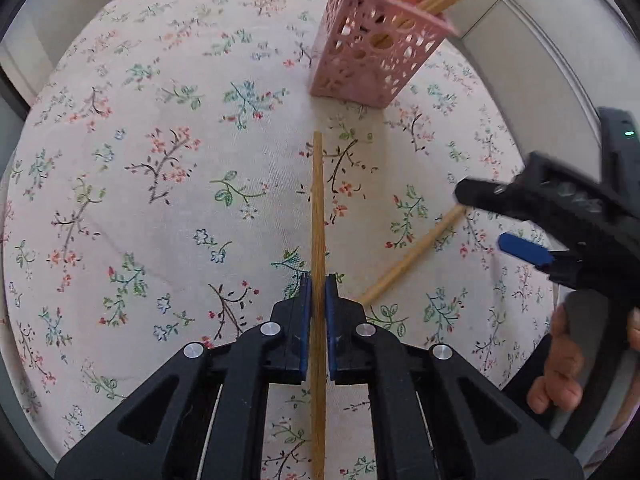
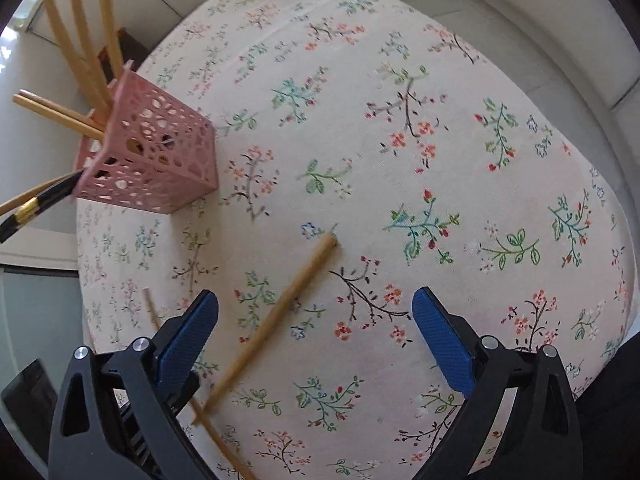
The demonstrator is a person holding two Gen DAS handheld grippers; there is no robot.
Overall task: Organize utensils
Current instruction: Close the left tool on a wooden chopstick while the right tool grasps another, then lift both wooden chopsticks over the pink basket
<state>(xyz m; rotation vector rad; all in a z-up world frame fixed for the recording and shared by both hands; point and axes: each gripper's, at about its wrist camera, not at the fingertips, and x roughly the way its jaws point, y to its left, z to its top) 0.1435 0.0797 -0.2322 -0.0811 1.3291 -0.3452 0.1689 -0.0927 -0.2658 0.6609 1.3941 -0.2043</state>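
Chopstick [image 1: 318, 216] lies on the flowered desk [image 1: 160, 200], clamped between the closed left tool [image 1: 318, 292]. The right tool [image 2: 316, 312] stands wide apart above a second chopstick [image 2: 276, 316], not touching it. A pink holder [image 1: 368, 52] with more chopsticks stands beyond, nothing blocking the way.

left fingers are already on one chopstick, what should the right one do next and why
Probably close the right gripper on the second chopstick. Its fingers stand wide apart with that stick lying on the floral cloth between them, not yet pressed. The left gripper is already shut on the other chopstick, and the pink holder is the likely destination for both.
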